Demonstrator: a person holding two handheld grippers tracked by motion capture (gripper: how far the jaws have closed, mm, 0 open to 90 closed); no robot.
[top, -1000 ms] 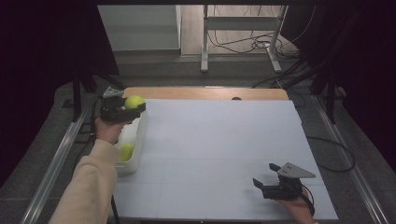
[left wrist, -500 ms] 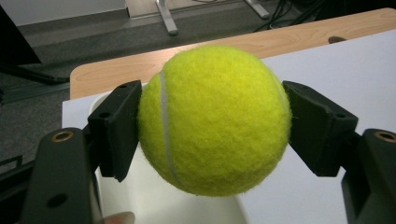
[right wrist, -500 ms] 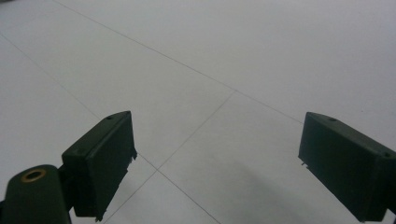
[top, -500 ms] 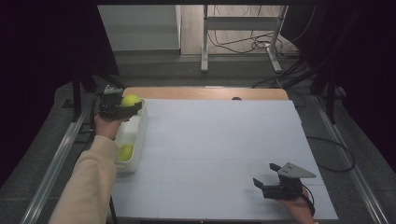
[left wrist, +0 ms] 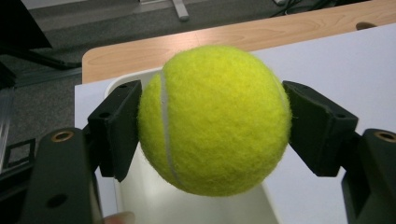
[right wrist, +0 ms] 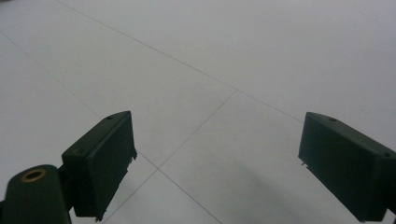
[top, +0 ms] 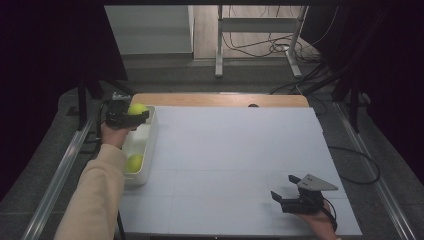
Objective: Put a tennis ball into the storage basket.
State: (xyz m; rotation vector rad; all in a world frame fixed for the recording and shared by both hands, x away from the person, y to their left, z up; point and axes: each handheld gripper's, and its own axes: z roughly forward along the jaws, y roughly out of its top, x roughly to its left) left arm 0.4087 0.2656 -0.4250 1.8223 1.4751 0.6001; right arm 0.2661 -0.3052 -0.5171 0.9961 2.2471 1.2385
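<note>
My left gripper (top: 134, 113) is shut on a yellow-green tennis ball (top: 137, 108), held over the far end of a white bin (top: 149, 150) at the table's left edge. In the left gripper view the ball (left wrist: 214, 119) sits squeezed between both black pads (left wrist: 119, 123), with the bin's floor (left wrist: 196, 207) below it. A second tennis ball (top: 134, 163) lies inside the bin nearer the person. My right gripper (top: 284, 200) rests low at the front right of the white table surface (top: 235, 150), its jaws open. The right gripper view has nothing between its fingers (right wrist: 100, 161).
A bare wooden strip (top: 220, 99) runs along the table's far edge. Metal rails (top: 60, 170) flank the table. A stand and loose cables (top: 260, 47) lie on the floor beyond.
My left gripper has carried the ball a little leftward and down, over the bin's far end. The right gripper has stayed put.
</note>
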